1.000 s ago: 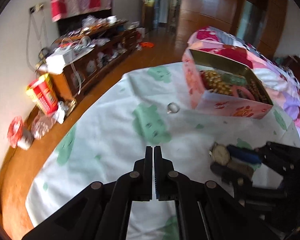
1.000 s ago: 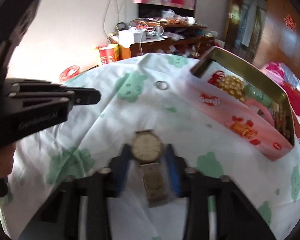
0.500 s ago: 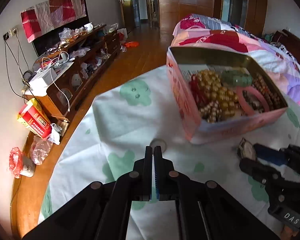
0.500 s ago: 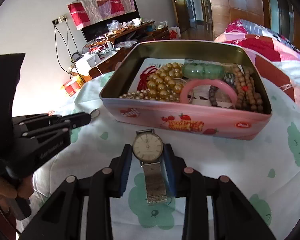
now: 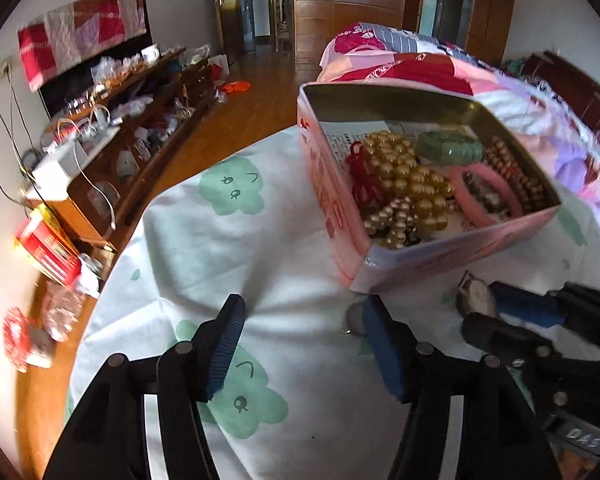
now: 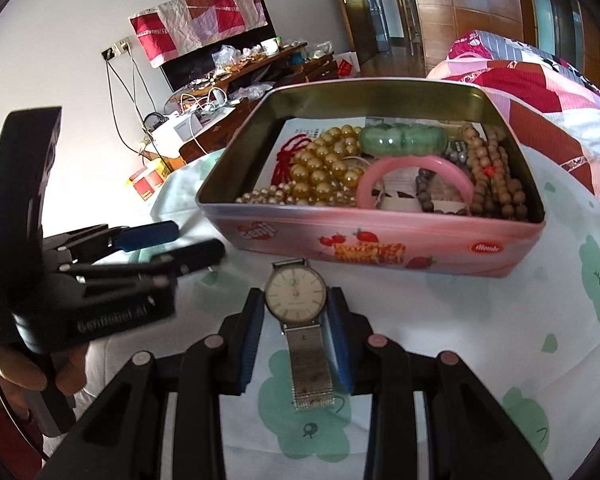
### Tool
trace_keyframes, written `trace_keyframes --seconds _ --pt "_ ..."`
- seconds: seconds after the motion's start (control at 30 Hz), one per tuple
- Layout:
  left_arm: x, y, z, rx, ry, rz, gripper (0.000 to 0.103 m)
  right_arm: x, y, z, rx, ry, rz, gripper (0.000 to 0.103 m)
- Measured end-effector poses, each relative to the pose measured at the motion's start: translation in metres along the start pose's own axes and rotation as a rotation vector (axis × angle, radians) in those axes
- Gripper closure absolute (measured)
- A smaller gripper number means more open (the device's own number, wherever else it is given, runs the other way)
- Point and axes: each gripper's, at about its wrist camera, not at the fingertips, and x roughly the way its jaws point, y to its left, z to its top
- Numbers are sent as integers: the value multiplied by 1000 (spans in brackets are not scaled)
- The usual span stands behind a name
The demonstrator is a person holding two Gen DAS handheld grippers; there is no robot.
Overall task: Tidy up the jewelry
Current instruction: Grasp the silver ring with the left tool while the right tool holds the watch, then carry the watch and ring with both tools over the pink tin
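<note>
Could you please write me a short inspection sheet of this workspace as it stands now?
Surface: white cloth with green prints.
Job's things: pink tin, open, holds beads and bangles; watch; ring on the cloth near the tin.
Clutter: nothing seen on the cloth.
Grippers: right gripper shut on the watch; left gripper opening, nothing between its jaws, ring beside one finger.
Cables: wires on the wall.
Surroundings: cluttered sideboard, bed, wooden doors.
</note>
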Motion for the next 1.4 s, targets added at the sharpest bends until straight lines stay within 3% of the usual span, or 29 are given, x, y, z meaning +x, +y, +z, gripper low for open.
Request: trace_keyframes --seconds 0.13,0.27,0.5,0.73,0.8,0.87,1.0,1.4 --pt "-3 1 -1 -17 -24 1 41 0 -2 1 3 0 4 68" --pt "-19 -4 -4 7 -64 -58 41 0 -4 2 9 0 12 68" --pt "-19 -13 -4 23 -54 -94 44 -1 -7 1 24 -5 23 68" --pt "-7 -23 -3 22 -34 -99 46 -8 -17 0 45 -20 -56 68" --pt "-3 -28 -3 35 -39 -82 52 -9 -21 1 58 -24 -81 68" --pt "-4 -30 -3 47 -44 -79 67 -9 -23 1 69 -24 -75 68" --pt "-6 -26 -3 38 -46 -76 82 -9 -22 2 61 -23 -82 68" --pt "-26 -34 -19 -16 -97 -49 83 -11 -29 2 93 -29 -36 68"
